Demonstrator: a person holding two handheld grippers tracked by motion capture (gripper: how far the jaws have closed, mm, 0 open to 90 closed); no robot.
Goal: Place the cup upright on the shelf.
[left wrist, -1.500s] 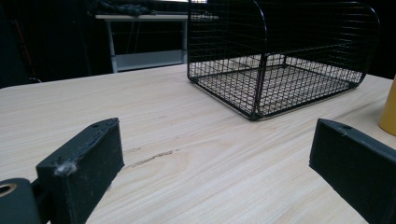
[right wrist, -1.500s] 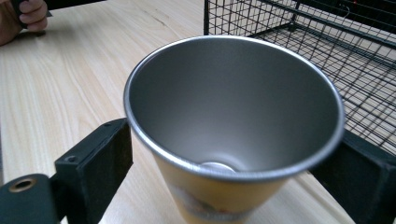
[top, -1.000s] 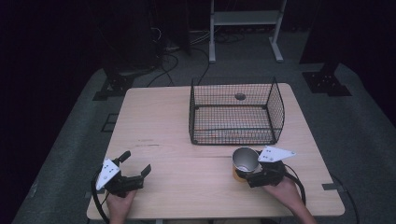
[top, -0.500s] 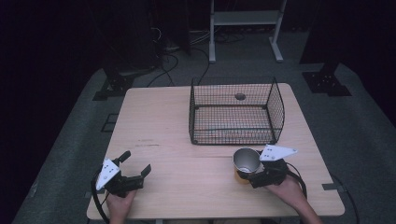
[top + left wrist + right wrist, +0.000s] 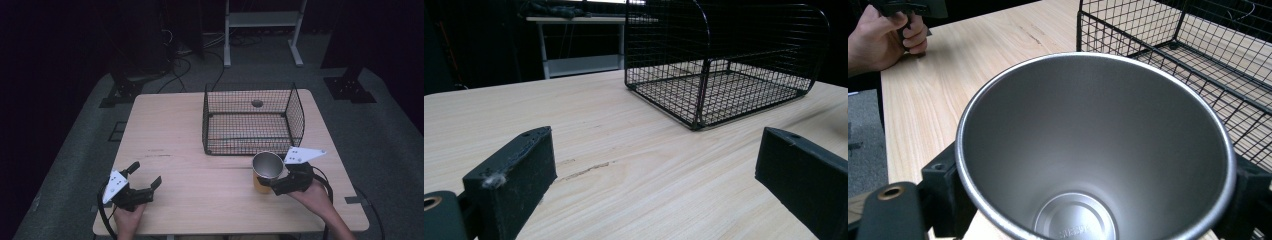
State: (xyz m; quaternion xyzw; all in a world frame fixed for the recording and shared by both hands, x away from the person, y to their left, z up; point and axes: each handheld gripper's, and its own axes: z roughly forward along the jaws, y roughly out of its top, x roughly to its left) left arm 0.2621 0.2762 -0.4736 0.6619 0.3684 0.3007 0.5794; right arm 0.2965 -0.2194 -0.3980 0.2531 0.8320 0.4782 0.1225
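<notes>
Now the steel cup (image 5: pixel 267 167) is held upright between the jaws of the right gripper (image 5: pixel 287 181), closed on its sides, mouth up, near the right front of the wooden table (image 5: pixel 170 130). Whether it is resting on the wood or lifted just clear of it cannot quite be told from the high view. The wire basket (image 5: pixel 250 120) lies directly ahead of the cup, just beyond it, open at the top, so the right hand is plainly the nearer one for any drop-in. The cup's inside is seen as smooth brushed metal, tapering to a stamped round base; the basket is thin black mesh with rounded corners. The left gripper (image 5: pixel 142 181) is parked well apart at the left front, jaws spread wide with nothing between them, only pale grained wood.
</notes>
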